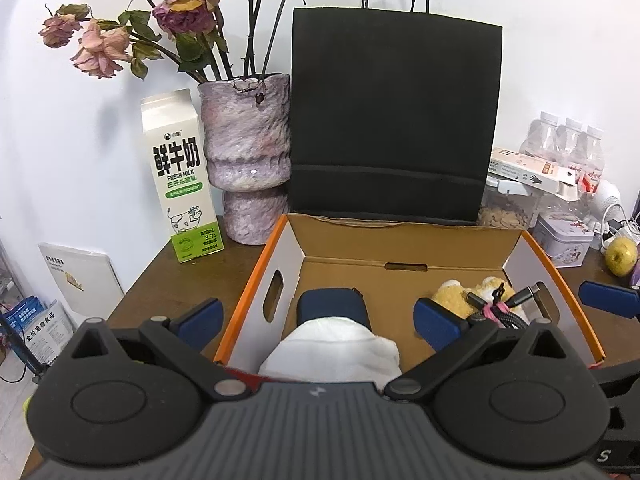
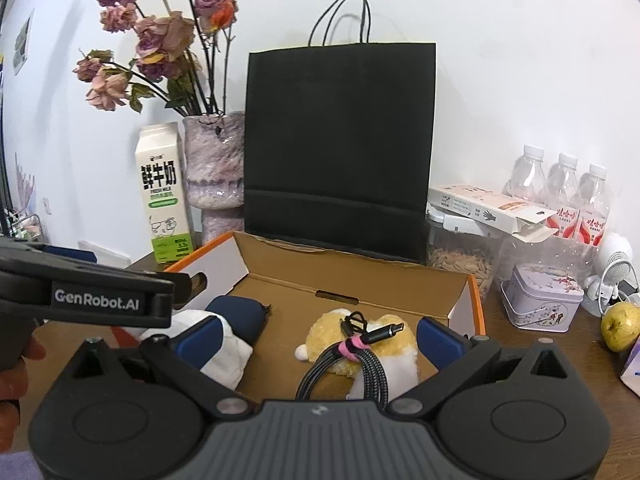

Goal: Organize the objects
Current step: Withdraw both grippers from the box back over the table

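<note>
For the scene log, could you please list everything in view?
box: 1, cardboard, orange-edged, table centre
pouch: 1, navy, in box, left
cloth: 1, white, in box, near left
plush: 1, yellow, in box, right
cable: 1, black, pink tie, on plush
bag: 1, black, behind box
vase: 1, purple, dried roses, left of bag
milk: 1, white-green, left of vase
bottles: 3, clear, right rear
jar: 1, clear, right of bag
carton: 1, white, on jar
tin: 1, pale, right
pear: 1, yellow-green, far right
left tongs: open, above box
right tongs: open, above box
</note>
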